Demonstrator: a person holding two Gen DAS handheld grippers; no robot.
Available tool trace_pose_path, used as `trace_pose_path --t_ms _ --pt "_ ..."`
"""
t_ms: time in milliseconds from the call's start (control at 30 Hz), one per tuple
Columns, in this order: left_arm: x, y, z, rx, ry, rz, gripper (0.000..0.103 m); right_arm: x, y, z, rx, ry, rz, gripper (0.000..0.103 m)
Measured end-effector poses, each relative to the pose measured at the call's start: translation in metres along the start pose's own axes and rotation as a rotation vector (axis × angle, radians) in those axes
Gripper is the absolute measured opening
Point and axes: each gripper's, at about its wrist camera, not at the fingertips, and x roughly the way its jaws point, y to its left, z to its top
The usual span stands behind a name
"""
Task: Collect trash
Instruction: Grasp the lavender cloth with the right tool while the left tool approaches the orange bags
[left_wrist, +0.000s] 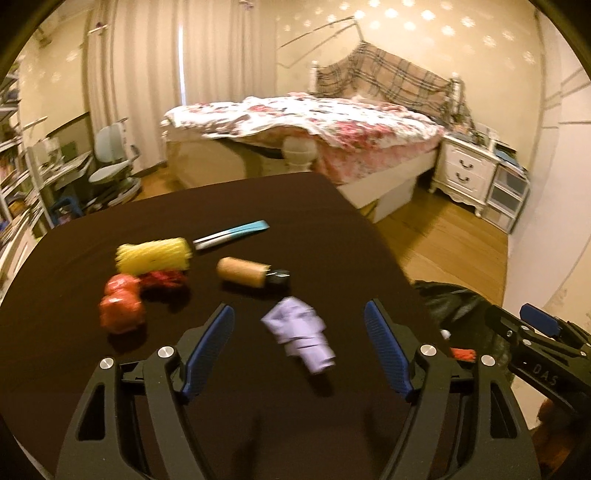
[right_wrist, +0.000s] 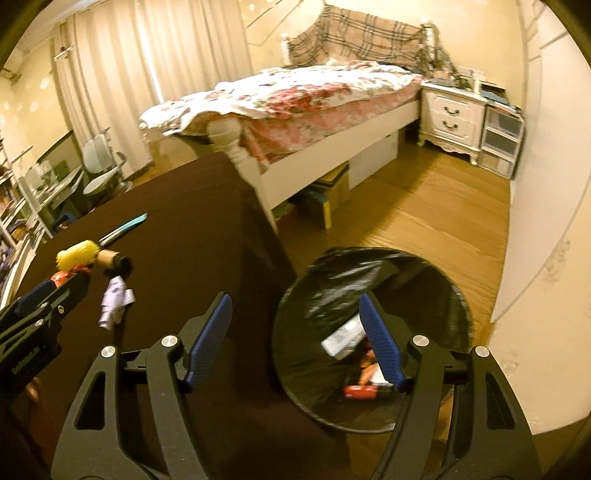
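Left gripper (left_wrist: 299, 350) is hanging wide open, empty, right over the lilac wad (left_wrist: 299, 338) on the table (left_wrist: 332, 229). Right gripper (right_wrist: 295, 343), also released w/ nothing, is hovering by the bin (right_wrist: 373, 332) beside the table. Bin's already holding some wrappers; red wads (left_wrist: 122, 306) etc. left on the table, so maybe halfway imo.

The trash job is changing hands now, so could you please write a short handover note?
Left gripper: open, empty, over the lilac paper wad on the dark table.
Right gripper: open, empty, above the black-lined bin.
Done: some wrappers lie in the bin.
Left: lilac wad, red crumpled wrapper, dark red scrap. The yellow brush and cork-coloured cylinder may not be trash.
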Motion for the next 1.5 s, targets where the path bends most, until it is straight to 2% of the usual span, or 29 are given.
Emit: trace_pose_path --t_ms 567,967,1300,1367,1467,1500 --pt "-0.016 0.104 -0.019 -0.155 0.013 0.159 0.074 0.004 0.093 -0.007 -0.173 0.042 0.118 0.071" --pt "-0.013 0.140 -0.028 -0.206 0.029 0.217 0.074 0.025 0.132 -0.008 -0.231 0.087 0.167 0.071" --pt "-0.006 0.151 -0.031 -0.223 0.045 0.233 0.074 0.053 0.156 -0.007 -0.269 0.149 0.159 0.071" --pt "-0.005 0.152 -0.031 -0.222 0.048 0.233 0.074 0.058 0.159 -0.007 -0.279 0.167 0.150 0.068" --pt "-0.002 0.153 -0.032 -0.225 0.054 0.230 0.075 0.061 0.162 -0.007 -0.297 0.177 0.141 0.052" --pt "-0.002 0.154 -0.033 -0.229 0.057 0.225 0.075 0.061 0.163 -0.007 -0.306 0.175 0.135 0.043"
